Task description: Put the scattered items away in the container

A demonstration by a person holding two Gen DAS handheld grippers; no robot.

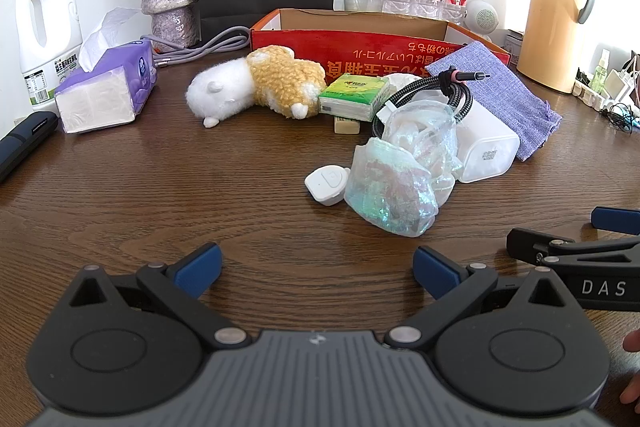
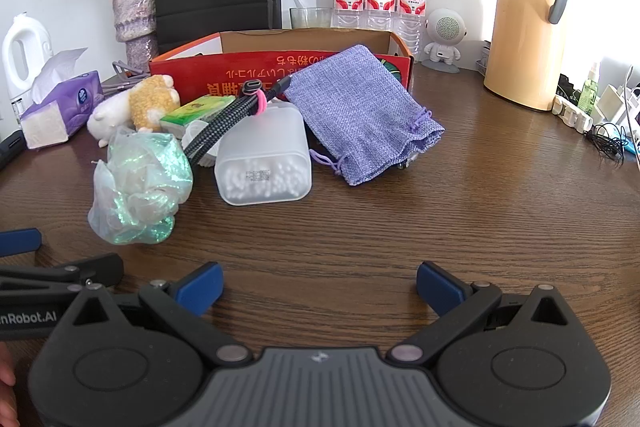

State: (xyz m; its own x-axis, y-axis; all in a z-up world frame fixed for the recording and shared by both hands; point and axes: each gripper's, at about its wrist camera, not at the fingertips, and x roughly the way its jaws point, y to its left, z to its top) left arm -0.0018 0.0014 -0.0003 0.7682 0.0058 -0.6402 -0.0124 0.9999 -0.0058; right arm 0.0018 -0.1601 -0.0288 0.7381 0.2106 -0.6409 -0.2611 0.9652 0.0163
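Between the two grippers and the red cardboard box [image 1: 376, 45] lies a cluster of loose things on the wooden table [image 1: 160, 187], none of them in the box yet. Both tools hang low over bare wood at the near edge, tilted downward. The left gripper [image 1: 318, 273] has its blue pads spread wide with nothing between them; the right gripper [image 2: 320, 287] is likewise wide apart and empty.

From the left gripper, the crumpled shiny bag [image 1: 394, 195] sits at about one o'clock, with a small white remote [image 1: 326, 185] touching its left side at twelve. The plush toy [image 1: 260, 81] lies further out at eleven, its long axis running nine to three, close in front of the box wall.

From the right gripper, the frosted cotton-swab box [image 2: 264, 163] is at eleven, long axis pointing toward twelve, so the jaws would already straddle its short width. The purple cloth pouch [image 2: 360, 115] lies at twelve, leaning against the red box, with a braided cable [image 2: 228, 125] draped at eleven beside the swab box.

My judgement: the right hand is nearer the swab box and pouch, the left nearer the remote and shiny bag.
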